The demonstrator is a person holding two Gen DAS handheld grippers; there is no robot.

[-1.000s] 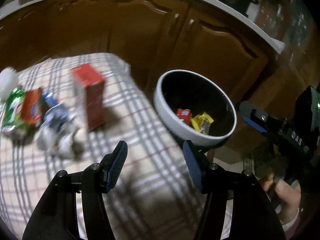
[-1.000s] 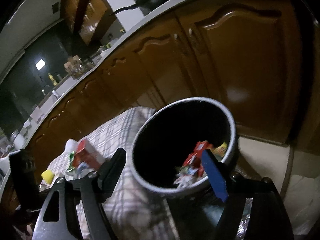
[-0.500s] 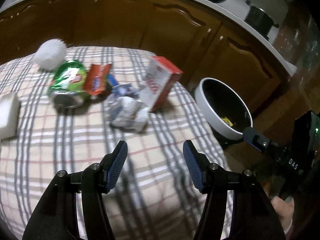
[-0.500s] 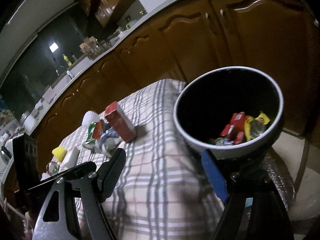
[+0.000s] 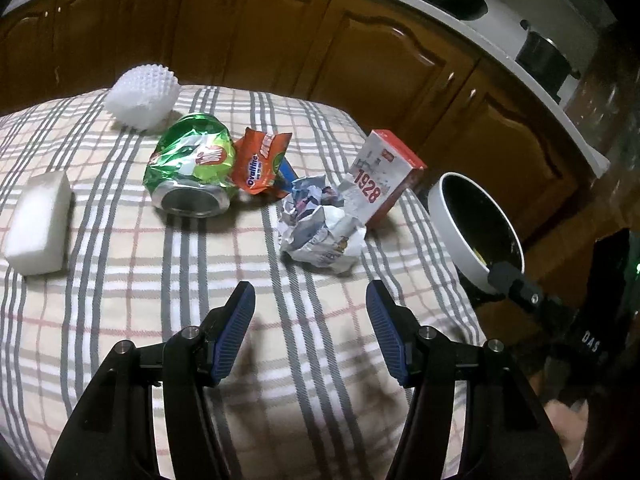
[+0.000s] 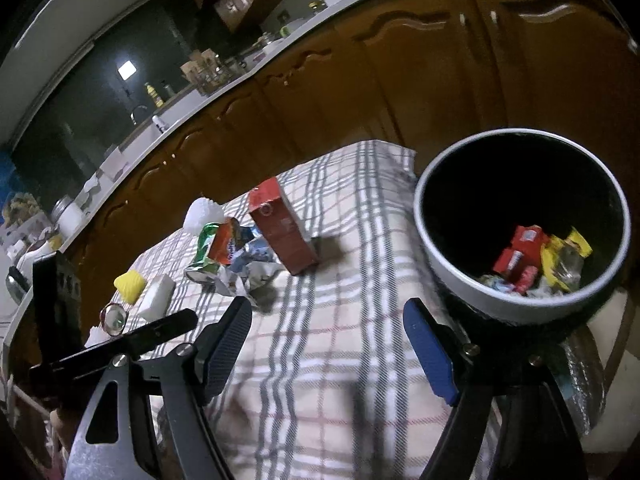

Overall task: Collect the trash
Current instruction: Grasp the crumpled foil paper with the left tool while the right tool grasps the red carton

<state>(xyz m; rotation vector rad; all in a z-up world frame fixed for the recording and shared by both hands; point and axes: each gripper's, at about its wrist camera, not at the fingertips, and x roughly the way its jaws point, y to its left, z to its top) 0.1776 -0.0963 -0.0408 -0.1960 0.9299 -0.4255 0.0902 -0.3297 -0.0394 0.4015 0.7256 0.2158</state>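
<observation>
both tongs, left tongs (image 5: 310,328) and right tongs (image 6: 328,344), are hanging open and empty. the crumpled wrapper (image 5: 320,224) is lying at twelve o'clock, awaiting pickup; the bin (image 6: 516,308) is waiting at three o'clock.

Right gripper (image 6: 328,344) jaws apart, empty, over plaid cloth (image 6: 328,364); bin (image 6: 520,304) with wrappers (image 6: 536,264) just right of it, red carton (image 6: 284,232), crumpled paper (image 6: 248,276) and crushed can (image 6: 206,252) left of bin.

Green crushed can (image 5: 188,170) on beige-and-grey plaid cloth (image 5: 120,288).
</observation>
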